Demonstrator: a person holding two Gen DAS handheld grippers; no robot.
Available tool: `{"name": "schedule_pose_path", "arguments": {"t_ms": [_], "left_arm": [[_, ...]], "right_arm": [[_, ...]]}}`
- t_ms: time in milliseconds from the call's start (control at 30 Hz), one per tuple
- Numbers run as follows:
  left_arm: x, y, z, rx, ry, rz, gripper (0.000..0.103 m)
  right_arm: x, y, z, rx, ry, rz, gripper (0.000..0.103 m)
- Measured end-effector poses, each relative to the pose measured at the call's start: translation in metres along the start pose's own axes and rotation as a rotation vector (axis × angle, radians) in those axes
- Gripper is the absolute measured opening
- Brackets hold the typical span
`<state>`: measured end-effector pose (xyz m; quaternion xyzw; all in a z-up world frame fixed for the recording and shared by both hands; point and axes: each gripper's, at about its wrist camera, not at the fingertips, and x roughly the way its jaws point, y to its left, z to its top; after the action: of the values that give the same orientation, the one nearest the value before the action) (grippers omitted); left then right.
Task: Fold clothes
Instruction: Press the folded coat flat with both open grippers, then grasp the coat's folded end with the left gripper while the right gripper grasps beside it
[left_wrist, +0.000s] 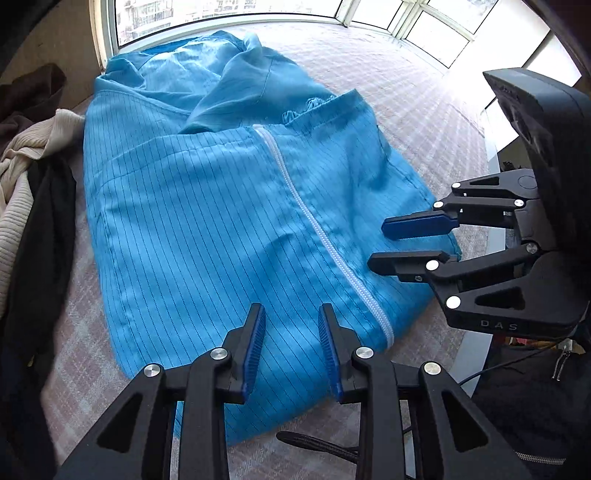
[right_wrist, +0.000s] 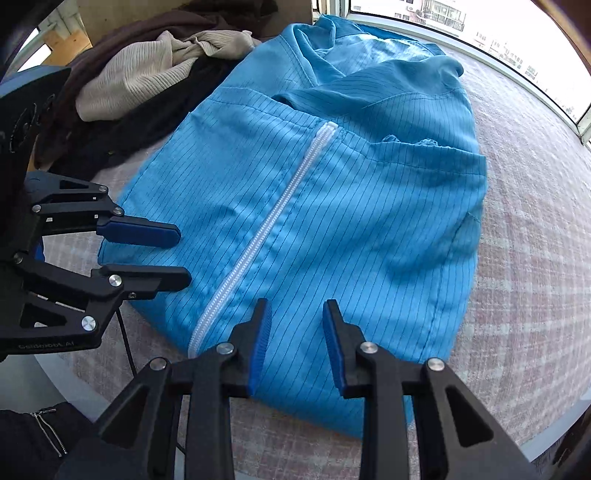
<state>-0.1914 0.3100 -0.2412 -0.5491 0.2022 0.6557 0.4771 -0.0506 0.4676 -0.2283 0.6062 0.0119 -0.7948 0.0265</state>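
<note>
Risk first. Left gripper (left_wrist: 291, 350) hangs at lower centre of its own view, jaws spread a little way, nothing between the pads; right gripper (right_wrist: 297, 350) is in the same state at lower centre of the right view. Both point steeply down over the near hem of the jacket (left_wrist: 221, 206), one either side of the zip (left_wrist: 306, 218).

- Left of frame, left view: a clothes pile (left_wrist: 29, 147), cream knit over dark garments, lies against the jacket's edge. A fold swung that way could, in my judgement, snag the pile or drop the cloth on it.
- Centre: the fabric looks thin and slick. With the jaws this narrow, a pinch may take only the top layer, so the fold would come up lopsided. The zip is a stiff ridge; a crease across it may spring back.
- Upper centre: the sleeves and collar are bunched and partly tucked over the body. Folding over that lump would likely trap wrinkles.
- Right of frame: the two grippers stand close together; crossing them risks a knock.

Surface and room. The jacket lies lengthwise, collar toward the upper frame, on a table (left_wrist: 406, 110) covered in pale pink-grey checked cloth, with its rim curving at lower right. Windows (left_wrist: 229, 14) run across the top of the frame, bright daylight washing out the upper right. A dark garment with a metal zip, seemingly the person's clothing, shows at the lower right corner.
</note>
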Motion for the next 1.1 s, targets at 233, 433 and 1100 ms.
{"name": "schedule_pose_path", "arguments": {"t_ms": [233,433,1100], "left_arm": [[0.008,0.004,0.002,-0.007,0.021,0.013,0.027],[-0.039,0.037,-0.025,-0.167,-0.032,-0.017,0.034],[-0.028,0.084,-0.048,-0.425,0.072,-0.065,0.046]], "right_arm": [[0.009,-0.002,0.0,0.009,0.019,-0.009,0.029],[-0.039,-0.047,-0.023,0.178,-0.088,-0.006,0.039],[-0.037,-0.103,-0.052,0.401,-0.008,0.029,0.044]]}}
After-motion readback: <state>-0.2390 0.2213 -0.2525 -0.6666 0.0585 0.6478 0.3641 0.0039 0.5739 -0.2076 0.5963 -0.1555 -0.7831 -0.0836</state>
